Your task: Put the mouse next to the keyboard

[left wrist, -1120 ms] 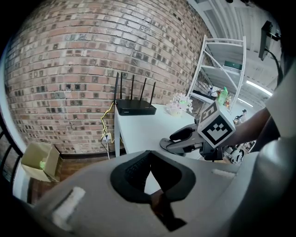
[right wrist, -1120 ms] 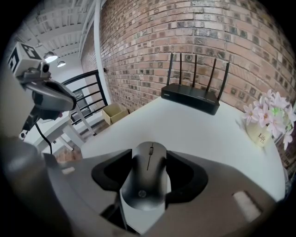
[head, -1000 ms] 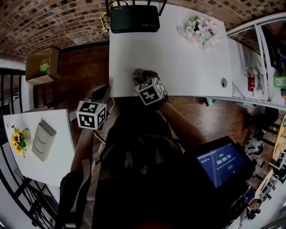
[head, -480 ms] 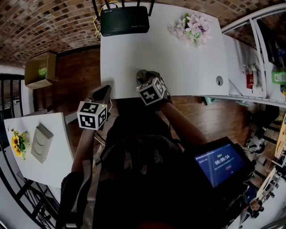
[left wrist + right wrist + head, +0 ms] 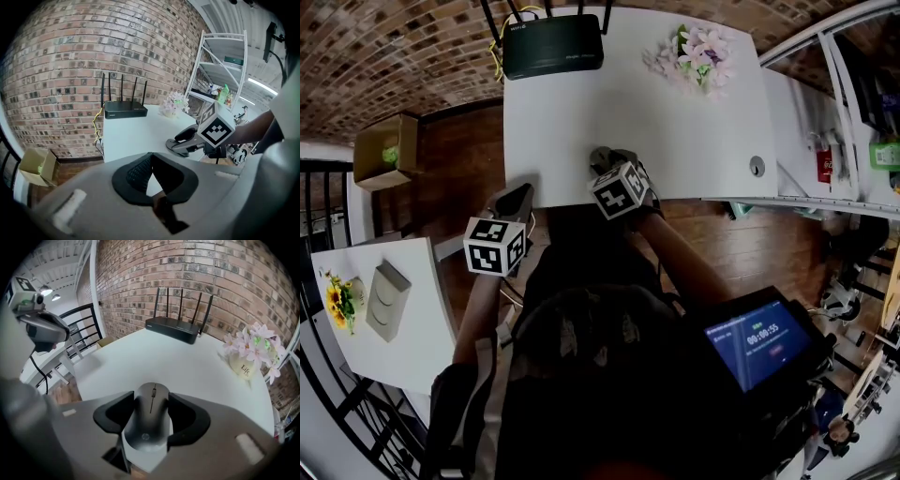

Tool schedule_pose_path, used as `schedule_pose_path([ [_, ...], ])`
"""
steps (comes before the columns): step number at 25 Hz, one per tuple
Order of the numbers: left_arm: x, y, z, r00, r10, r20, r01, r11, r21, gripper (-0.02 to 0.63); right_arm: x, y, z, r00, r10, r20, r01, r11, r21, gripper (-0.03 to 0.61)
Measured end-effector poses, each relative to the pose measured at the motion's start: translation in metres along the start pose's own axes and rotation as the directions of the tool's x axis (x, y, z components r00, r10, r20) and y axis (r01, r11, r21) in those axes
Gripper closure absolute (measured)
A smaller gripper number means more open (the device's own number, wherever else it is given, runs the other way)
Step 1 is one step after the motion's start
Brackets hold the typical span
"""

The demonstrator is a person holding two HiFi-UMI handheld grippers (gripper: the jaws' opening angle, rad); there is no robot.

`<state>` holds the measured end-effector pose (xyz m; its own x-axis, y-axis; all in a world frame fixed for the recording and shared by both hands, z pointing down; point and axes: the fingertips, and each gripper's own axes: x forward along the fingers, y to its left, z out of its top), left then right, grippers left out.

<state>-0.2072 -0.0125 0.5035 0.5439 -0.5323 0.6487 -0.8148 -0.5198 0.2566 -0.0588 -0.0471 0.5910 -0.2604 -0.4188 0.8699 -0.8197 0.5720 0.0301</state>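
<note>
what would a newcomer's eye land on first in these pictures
First comes the dark grey mouse, clamped between the jaws of the right gripper at the near edge of the white table. Beyond it stand a black router with antennas at the far edge, by the brick wall, and pink flowers at the far right. No keyboard shows in any view.
</note>
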Motion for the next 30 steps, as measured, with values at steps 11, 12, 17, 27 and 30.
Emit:
schedule_pose_path([
  [11,0.003,-0.014,-0.002,1.0,0.0,-0.009,0.0,1.0,0.009,0.611,-0.006,-0.016,-0.015,1.0,-0.005,0.001,0.005,1.0,0.02,0.345],
  [12,0.004,-0.015,-0.001,1.0,0.0,-0.007,0.0,1.0,0.01,0.611,-0.007,-0.017,-0.015,1.0,-0.001,0.004,0.001,1.0,0.025,0.345],
  [17,0.006,-0.019,0.002,1.0,0.003,-0.005,-0.003,1.0,0.011,0.611,-0.009,-0.021,-0.017,1.0,-0.001,-0.002,0.001,0.999,0.035,0.345],
  [27,0.016,-0.027,0.001,1.0,-0.007,-0.015,0.007,1.0,0.011,0.611,-0.016,-0.042,-0.025,1.0,0.018,-0.022,-0.015,0.996,0.091,0.344],
  [30,0.018,-0.03,0.007,1.0,-0.009,-0.007,0.009,1.0,0.013,0.611,-0.017,-0.042,-0.026,0.999,0.024,-0.022,-0.022,0.995,0.097,0.344],
])
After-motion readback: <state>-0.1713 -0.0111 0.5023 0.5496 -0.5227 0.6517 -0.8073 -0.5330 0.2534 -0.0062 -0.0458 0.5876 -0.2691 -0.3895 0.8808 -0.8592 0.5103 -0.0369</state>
